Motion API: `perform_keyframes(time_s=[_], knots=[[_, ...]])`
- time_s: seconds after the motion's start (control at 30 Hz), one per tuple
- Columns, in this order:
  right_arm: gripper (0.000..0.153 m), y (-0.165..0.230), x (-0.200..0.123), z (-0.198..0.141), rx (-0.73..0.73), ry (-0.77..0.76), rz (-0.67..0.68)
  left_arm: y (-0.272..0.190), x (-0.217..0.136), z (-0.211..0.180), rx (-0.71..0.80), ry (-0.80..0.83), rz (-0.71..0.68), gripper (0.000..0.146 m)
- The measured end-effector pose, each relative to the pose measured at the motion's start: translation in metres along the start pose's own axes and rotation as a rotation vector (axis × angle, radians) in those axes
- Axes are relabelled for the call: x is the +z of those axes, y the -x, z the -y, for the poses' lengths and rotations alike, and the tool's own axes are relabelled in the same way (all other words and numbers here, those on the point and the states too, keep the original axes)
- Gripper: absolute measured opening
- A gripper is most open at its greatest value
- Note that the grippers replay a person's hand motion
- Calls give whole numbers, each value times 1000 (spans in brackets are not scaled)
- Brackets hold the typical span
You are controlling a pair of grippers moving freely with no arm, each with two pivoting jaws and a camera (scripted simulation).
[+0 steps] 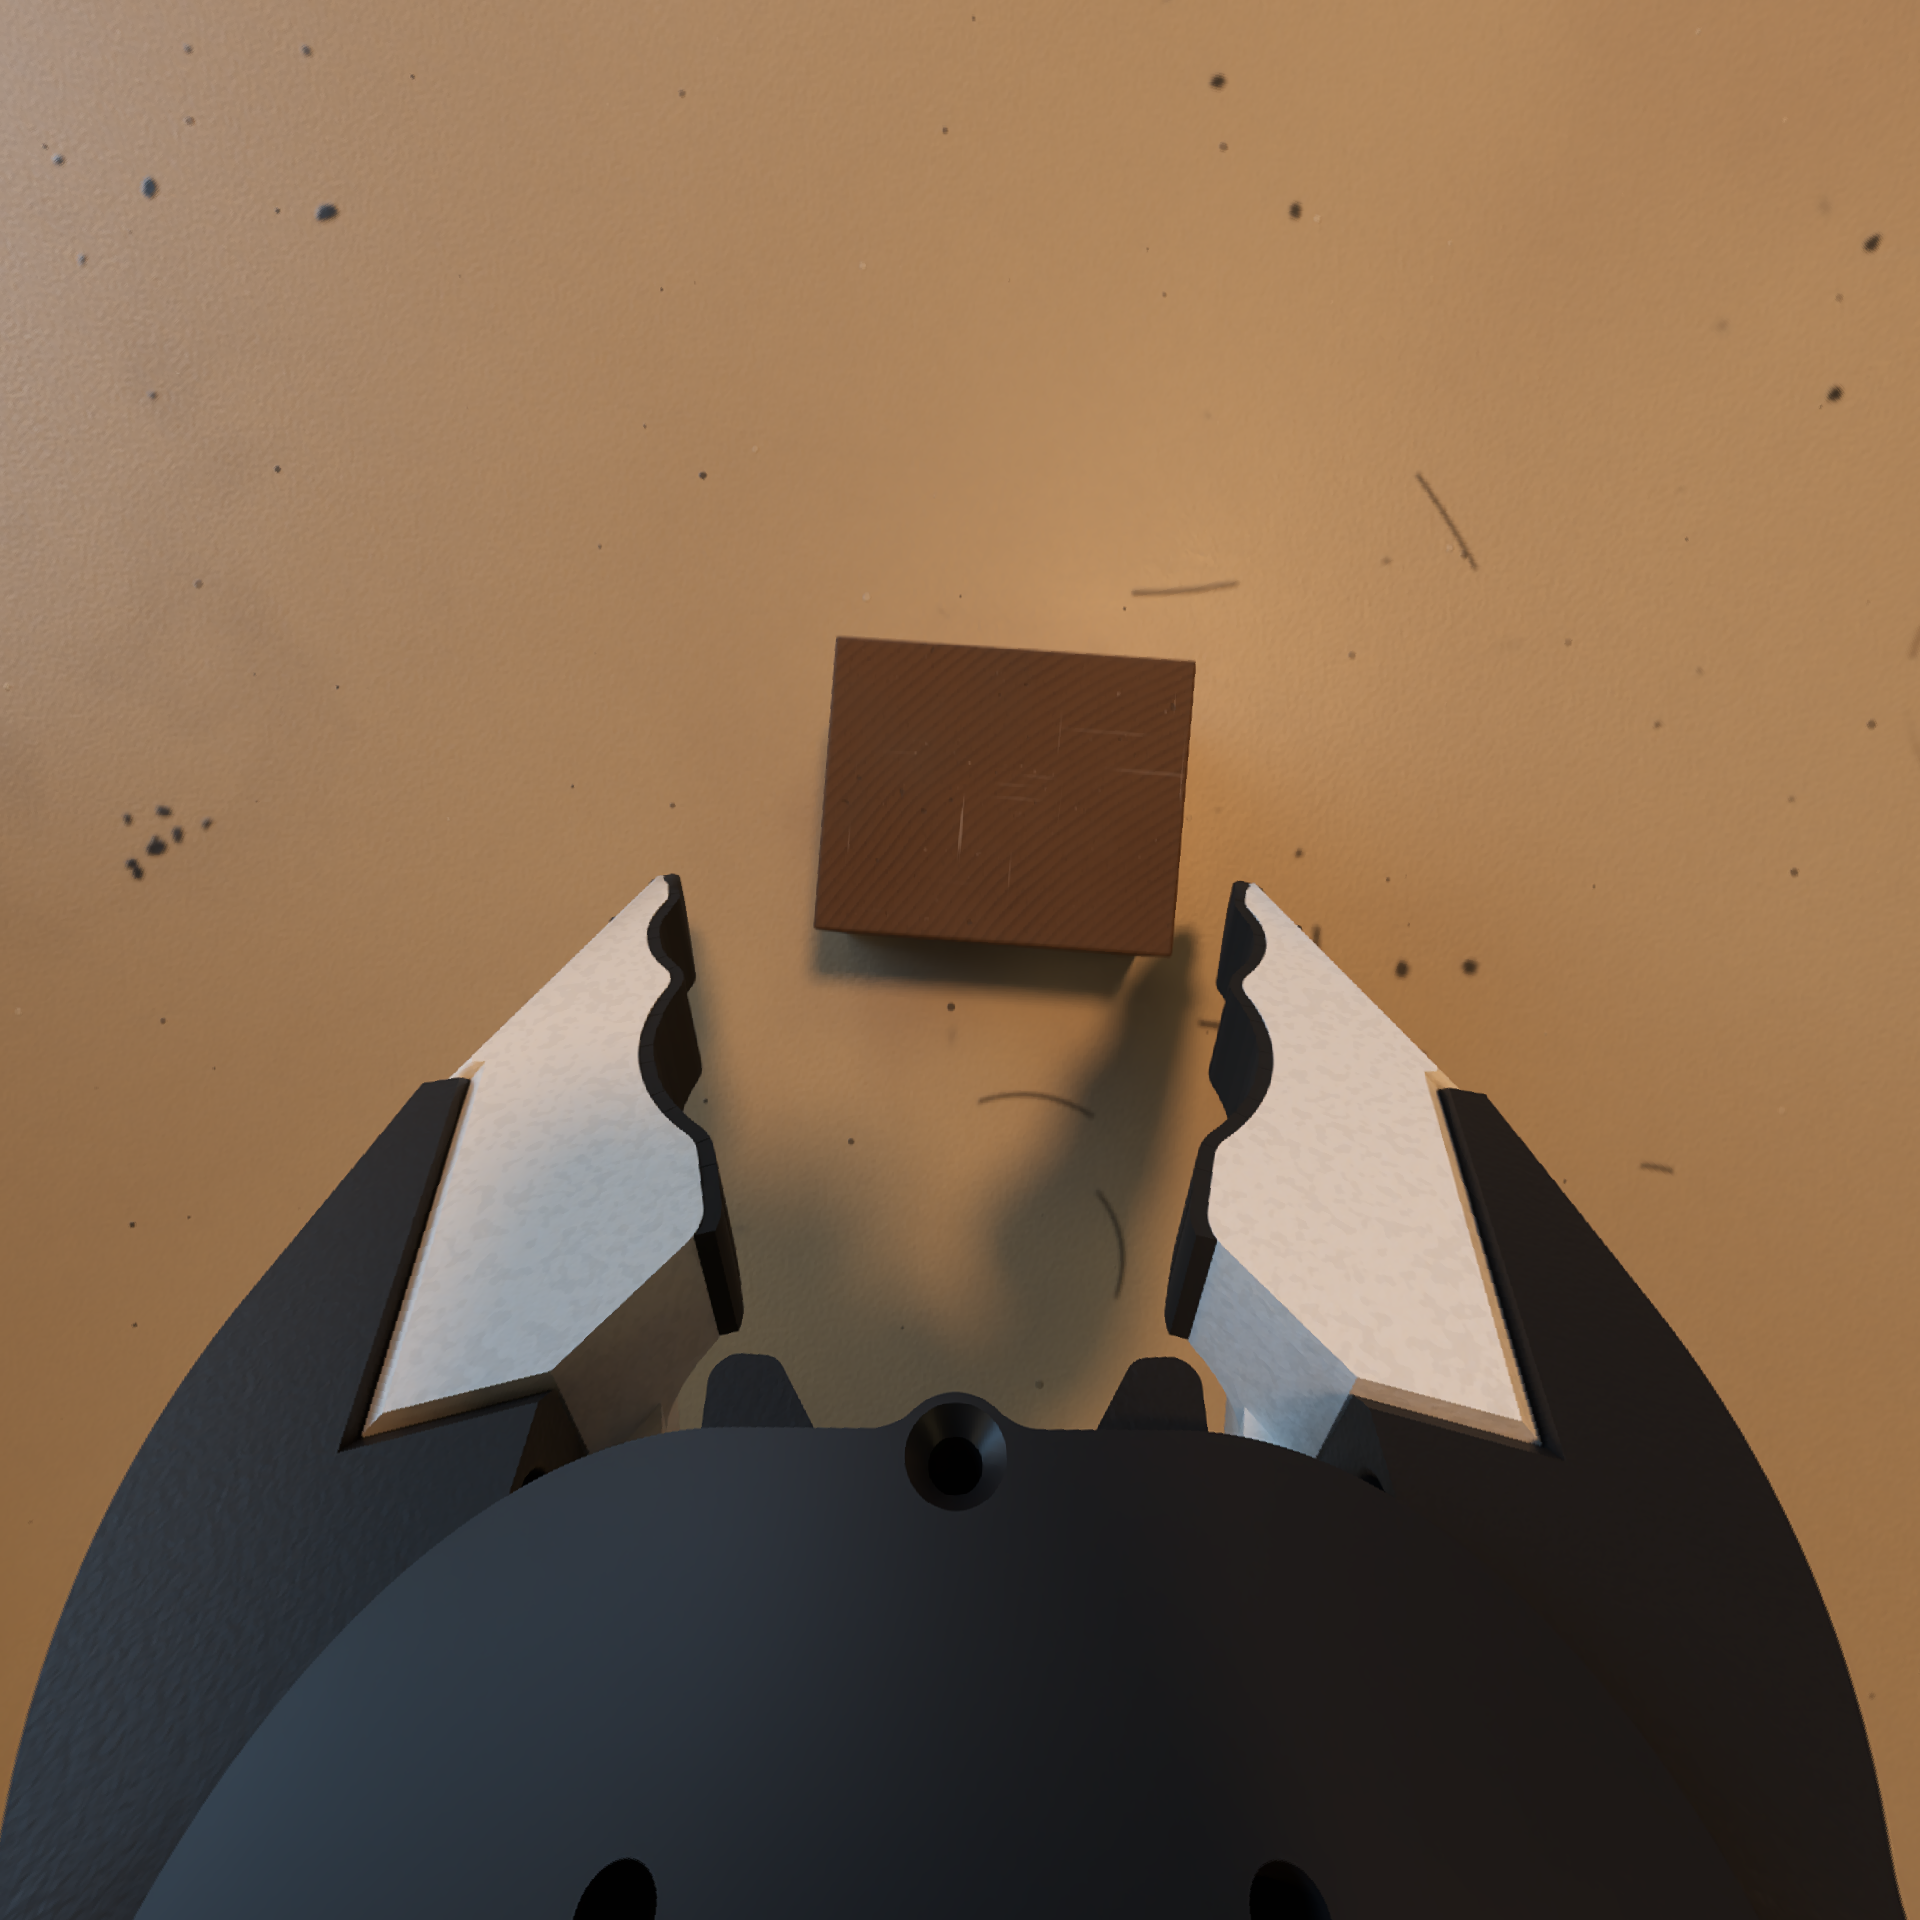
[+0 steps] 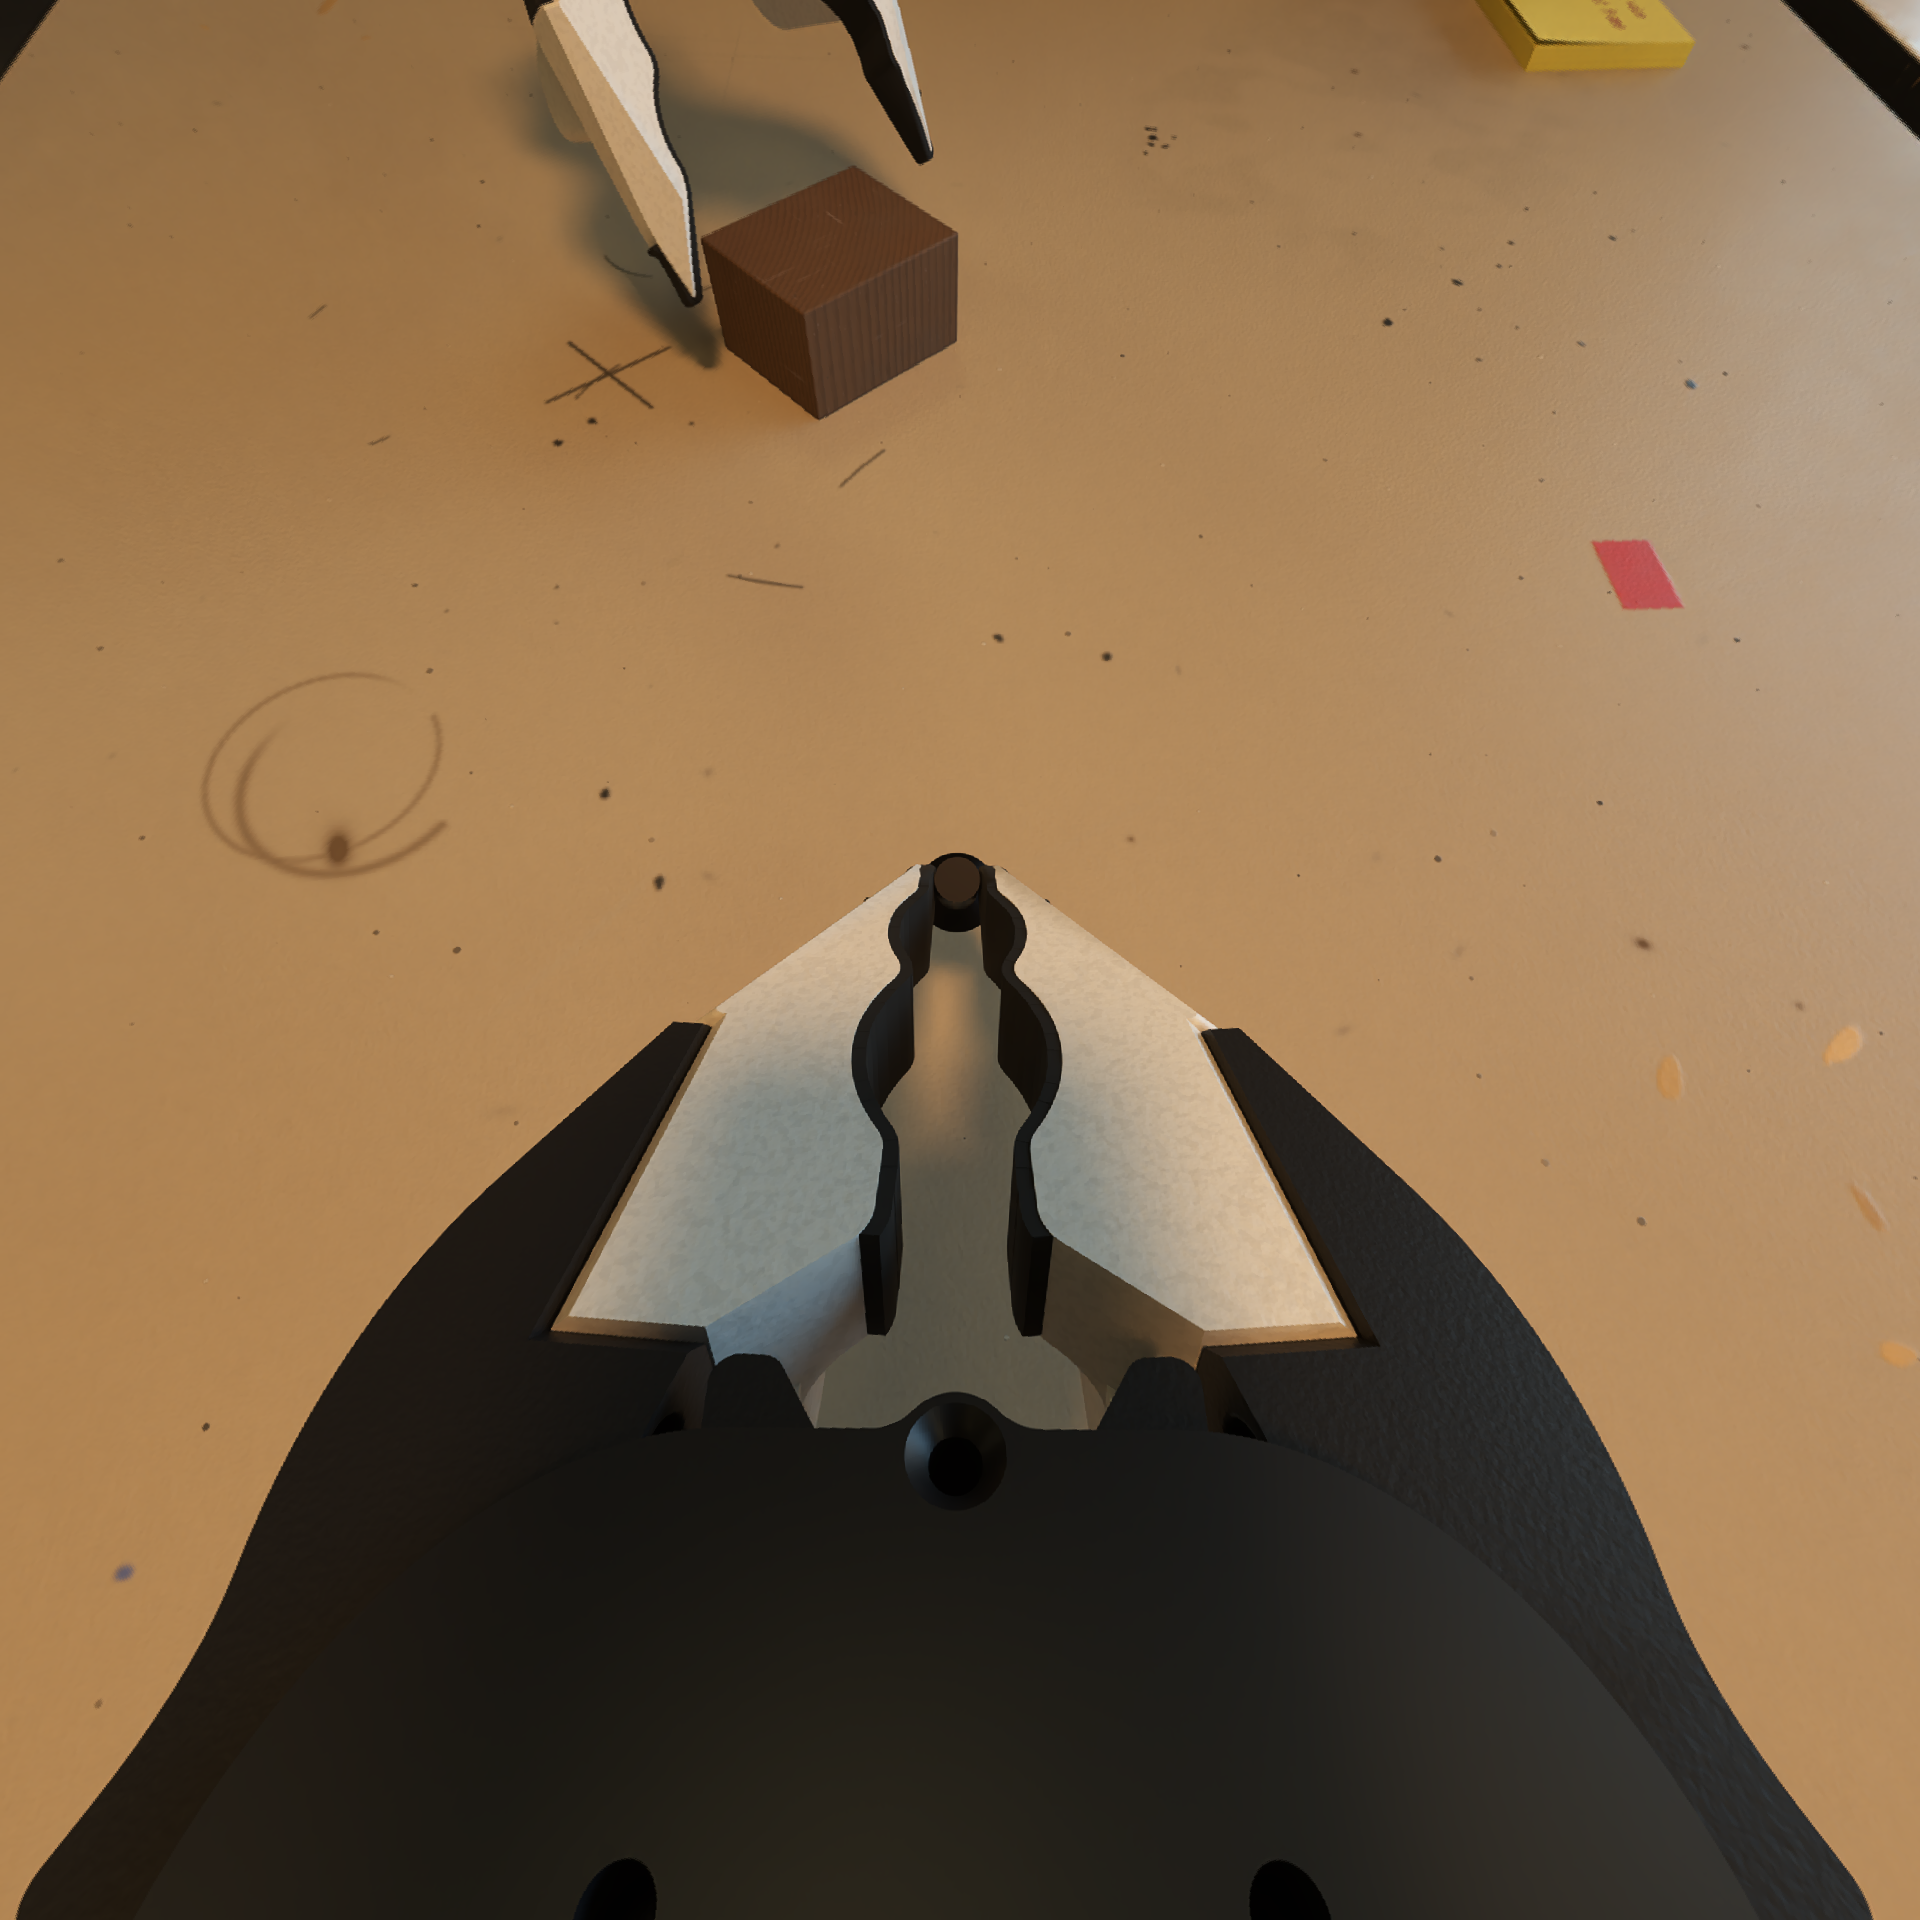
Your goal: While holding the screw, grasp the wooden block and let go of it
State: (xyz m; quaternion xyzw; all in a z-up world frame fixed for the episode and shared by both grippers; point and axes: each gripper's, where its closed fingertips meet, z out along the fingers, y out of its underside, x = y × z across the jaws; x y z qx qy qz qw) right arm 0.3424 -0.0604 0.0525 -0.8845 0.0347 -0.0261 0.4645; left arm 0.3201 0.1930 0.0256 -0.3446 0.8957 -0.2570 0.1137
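Observation:
A dark brown wooden block (image 1: pixel 1003 795) rests on the tan table. My left gripper (image 1: pixel 954 894) is open and empty, its tips just short of the block's near edge, wide enough to straddle it. The right wrist view shows the same block (image 2: pixel 831 291) far ahead, with the left gripper (image 2: pixel 805 223) above and behind it, one finger low beside the block's left face, the other above its far side. My right gripper (image 2: pixel 956 883) is shut on a small dark screw (image 2: pixel 956 881), of which only the round end shows between the tips.
A yellow flat box (image 2: pixel 1590 31) lies at the far right of the table. A red patch (image 2: pixel 1636 574) marks the surface to the right. The table's dark edge (image 2: pixel 1870 62) runs at the top right corner. Pen marks and specks cover the tabletop.

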Motion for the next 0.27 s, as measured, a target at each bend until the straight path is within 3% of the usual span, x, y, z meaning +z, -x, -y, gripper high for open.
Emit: perform_keyframes(time_s=[0.27], knots=[[8, -1, -1, 0, 0, -1, -4, -3, 16, 14, -15, -1, 5, 82]])
